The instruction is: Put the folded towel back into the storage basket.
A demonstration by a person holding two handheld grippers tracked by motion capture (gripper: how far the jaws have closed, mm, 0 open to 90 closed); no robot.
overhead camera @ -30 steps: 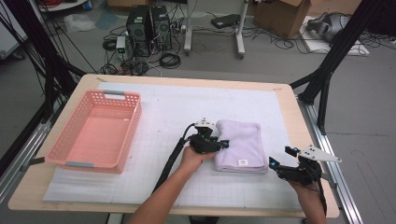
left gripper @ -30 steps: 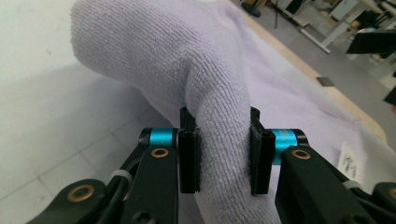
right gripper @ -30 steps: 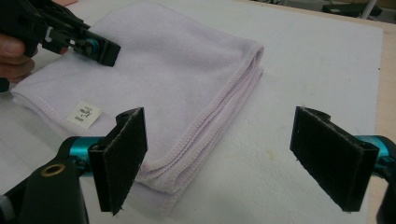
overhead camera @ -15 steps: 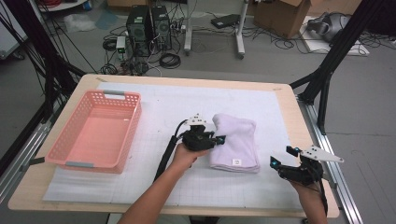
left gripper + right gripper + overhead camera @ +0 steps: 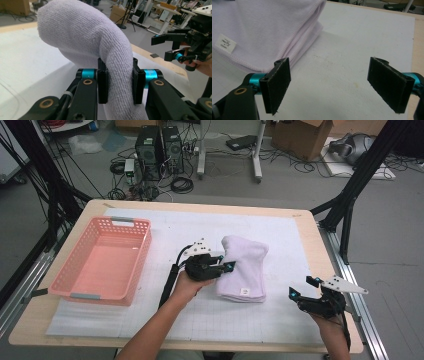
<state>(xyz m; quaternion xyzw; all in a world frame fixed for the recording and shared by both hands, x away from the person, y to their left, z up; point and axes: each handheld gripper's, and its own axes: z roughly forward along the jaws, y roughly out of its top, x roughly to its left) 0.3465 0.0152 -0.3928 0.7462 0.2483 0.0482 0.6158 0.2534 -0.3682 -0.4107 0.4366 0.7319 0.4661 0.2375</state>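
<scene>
On the left of the table (image 5: pixel 60 330) we see a pink basket (image 5: pixel 102 262), open side up, on the white mat (image 5: pixel 280 235), well apart from our hands. Right of it, near the middle, our left gripper (image 5: pixel 222 266) pinches the left edge of the folded lavender towel (image 5: pixel 245 267). In the left gripper view both black pads press into a thick bunch of the towel (image 5: pixel 100 50), which arches up and away over them, so part of the cloth is off the mat. The rest of the towel lies folded in the high view, with a small white label (image 5: pixel 244 291) near its front edge. Between basket and towel the mat is bare.

Farther right, near the table's front corner, our right gripper (image 5: pixel 302 287) hangs with its jaws wide apart and nothing between them. In the right gripper view the towel (image 5: pixel 262 32) lies just ahead and to the left, its stitched fold and label (image 5: pixel 225 43) visible, with stained white mat straight ahead.
</scene>
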